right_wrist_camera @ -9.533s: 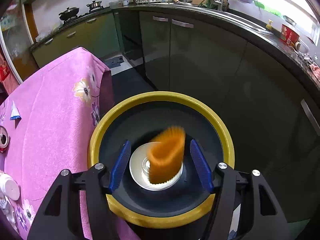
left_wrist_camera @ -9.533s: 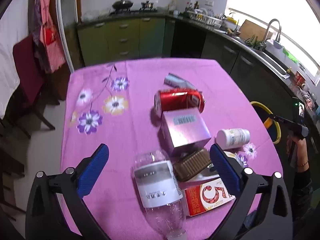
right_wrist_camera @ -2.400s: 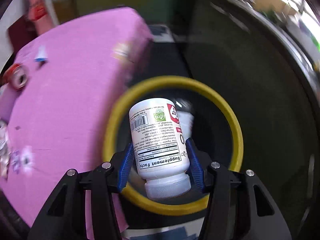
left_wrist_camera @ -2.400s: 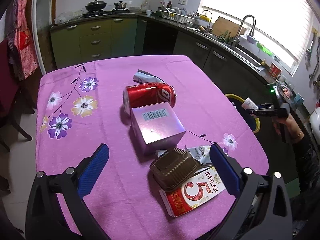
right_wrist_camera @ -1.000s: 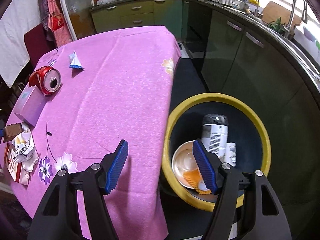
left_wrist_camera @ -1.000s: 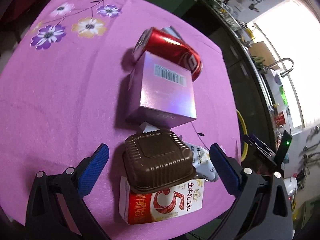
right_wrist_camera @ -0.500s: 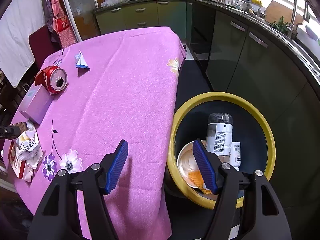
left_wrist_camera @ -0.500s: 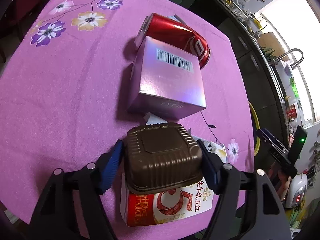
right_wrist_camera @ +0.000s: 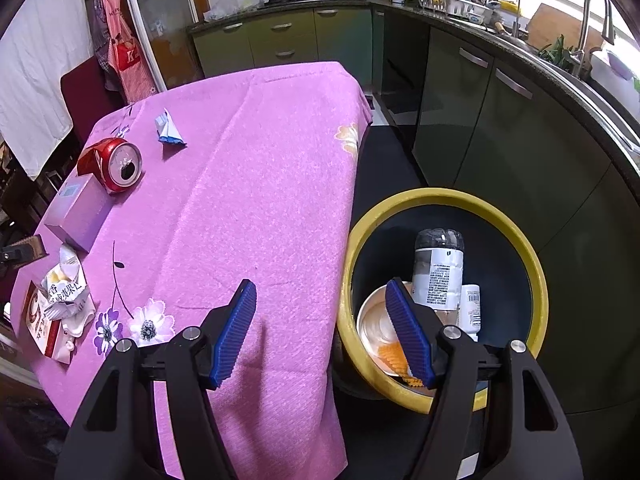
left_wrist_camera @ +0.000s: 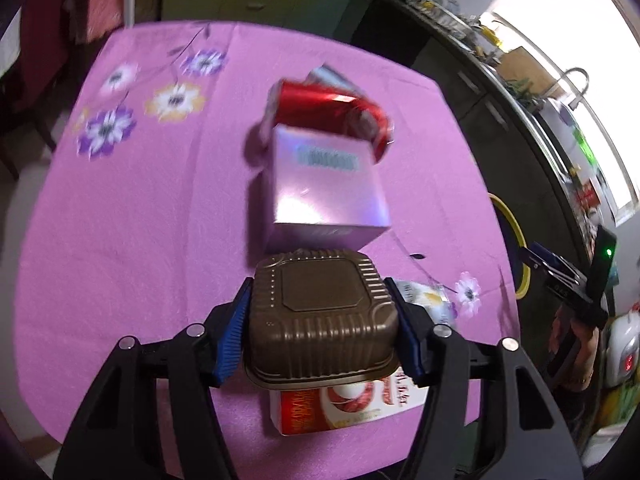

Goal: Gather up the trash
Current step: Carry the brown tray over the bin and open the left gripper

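Observation:
My left gripper [left_wrist_camera: 322,334] is shut on a brown ribbed plastic tray [left_wrist_camera: 322,316], held just above a red and white carton [left_wrist_camera: 348,408]. Beyond it on the pink tablecloth lie a pink box [left_wrist_camera: 326,188], a red can [left_wrist_camera: 328,110] and a crumpled wrapper [left_wrist_camera: 424,296]. My right gripper [right_wrist_camera: 322,326] is open and empty over the table's edge, beside a yellow-rimmed bin [right_wrist_camera: 532,264]. The bin holds a clear bottle [right_wrist_camera: 438,268], a white pill bottle [right_wrist_camera: 470,308], a bowl and an orange cup. The right wrist view also shows the can [right_wrist_camera: 114,164], box [right_wrist_camera: 78,210], wrapper [right_wrist_camera: 66,292] and carton [right_wrist_camera: 38,322].
A folded blue and white packet [right_wrist_camera: 168,128] lies far back on the table [right_wrist_camera: 260,184]. Dark green kitchen cabinets [right_wrist_camera: 480,120] and a counter with a sink run along the right. A red chair [right_wrist_camera: 84,88] stands behind the table. The bin's rim also shows in the left wrist view [left_wrist_camera: 510,220].
My left gripper closed on the brown tray and has lifted it slightly off the carton. My right gripper let the pill bottle fall into the bin and has drawn back, open.

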Motion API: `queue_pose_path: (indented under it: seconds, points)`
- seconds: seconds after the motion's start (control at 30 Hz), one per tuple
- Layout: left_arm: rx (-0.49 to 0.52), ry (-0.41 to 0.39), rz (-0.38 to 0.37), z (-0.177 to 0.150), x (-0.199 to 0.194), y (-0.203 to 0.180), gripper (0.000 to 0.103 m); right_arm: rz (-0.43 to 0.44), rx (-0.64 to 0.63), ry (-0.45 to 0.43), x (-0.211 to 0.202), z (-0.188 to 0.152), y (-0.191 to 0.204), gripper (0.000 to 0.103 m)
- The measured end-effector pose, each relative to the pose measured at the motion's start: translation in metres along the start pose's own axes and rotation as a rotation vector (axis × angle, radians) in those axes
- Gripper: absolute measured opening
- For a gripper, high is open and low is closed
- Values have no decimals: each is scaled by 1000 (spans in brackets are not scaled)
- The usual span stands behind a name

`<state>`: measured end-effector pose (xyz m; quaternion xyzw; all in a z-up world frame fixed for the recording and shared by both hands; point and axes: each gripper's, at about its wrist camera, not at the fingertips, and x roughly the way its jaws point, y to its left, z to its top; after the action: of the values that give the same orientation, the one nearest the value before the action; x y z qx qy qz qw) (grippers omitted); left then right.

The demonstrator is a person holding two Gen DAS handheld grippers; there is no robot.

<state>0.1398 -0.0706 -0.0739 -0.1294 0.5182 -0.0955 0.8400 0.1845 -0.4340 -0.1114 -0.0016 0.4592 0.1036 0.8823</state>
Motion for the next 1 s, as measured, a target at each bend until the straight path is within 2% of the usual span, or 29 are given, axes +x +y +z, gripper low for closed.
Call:
queue_pose_path:
  seconds: [0.17,0.27,0.47,0.57,0.6,0.73,0.93,1.0]
  points:
    - [130,-10,-50,10,-8,-40,60,-34,14,-33,-16,-2,-9,67]
    - [237,1,-115,20,-3,-81,60,-81,51,-63,-34,-8,-26,67]
    - [492,50,-260,40,25,-200,60,-182,168,-109,-75,-35,-76,67]
    - [574,84,-296,47,47,-248,60,-216,227,-123,-92,-52,-98,67]
    - [600,117,-312,51,62,-267,60,-222,242,-125,-96,-57,-103,67]
    - [674,187,-303,56,114,-324,61,-242,293,-127,-109,-78,-119,67]
    - [709,243,-233,61,188,-371,62,-257,332,-124,-119,-94,-128,67]
    - [721,246,-204,62,201,-380,70,-259,339,-125,-122,-96,-130,67]
